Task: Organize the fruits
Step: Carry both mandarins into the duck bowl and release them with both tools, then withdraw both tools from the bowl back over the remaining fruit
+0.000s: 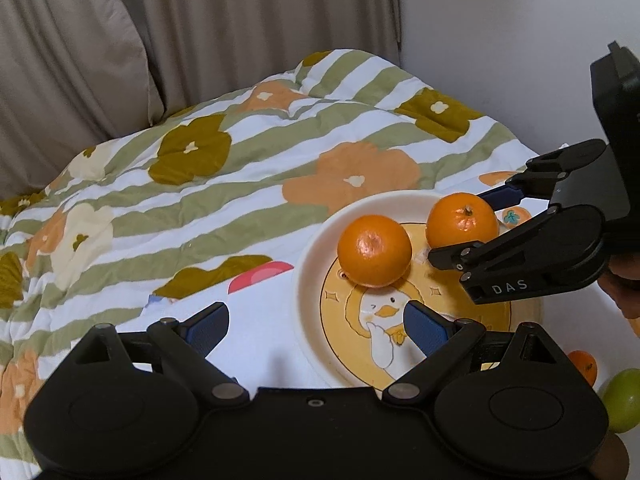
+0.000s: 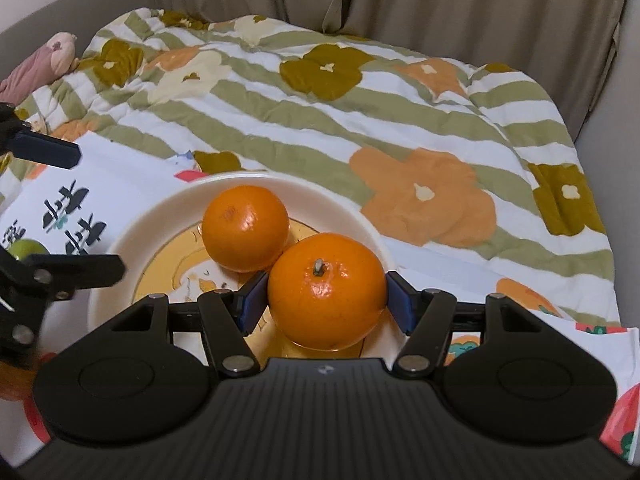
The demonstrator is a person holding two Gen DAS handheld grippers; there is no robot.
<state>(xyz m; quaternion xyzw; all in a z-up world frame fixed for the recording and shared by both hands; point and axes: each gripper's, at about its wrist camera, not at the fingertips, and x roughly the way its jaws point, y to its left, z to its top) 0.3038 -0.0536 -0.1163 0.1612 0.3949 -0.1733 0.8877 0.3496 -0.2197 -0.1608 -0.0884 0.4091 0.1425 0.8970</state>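
1. Right wrist view: right gripper clamped on the stemmed orange, blue pads pressed to both flanks, stem up. The fruit is low over the near part of the plate, touching the second orange; whether it rests on the plate cannot be told.
2. Left wrist view: left gripper with jaws spread wide, nothing between them, over the near plate rim.
3. Second orange: free on the plate, beside the duck picture.
4. Green fruit: off the plate, at the frame's right edge, next to a small orange fruit.
5. Bedding: floral quilt beneath.
6. Handling advice: seat the held orange fully before releasing; open the pads slowly and back straight out, so neither orange is nudged and rolls toward the rim.
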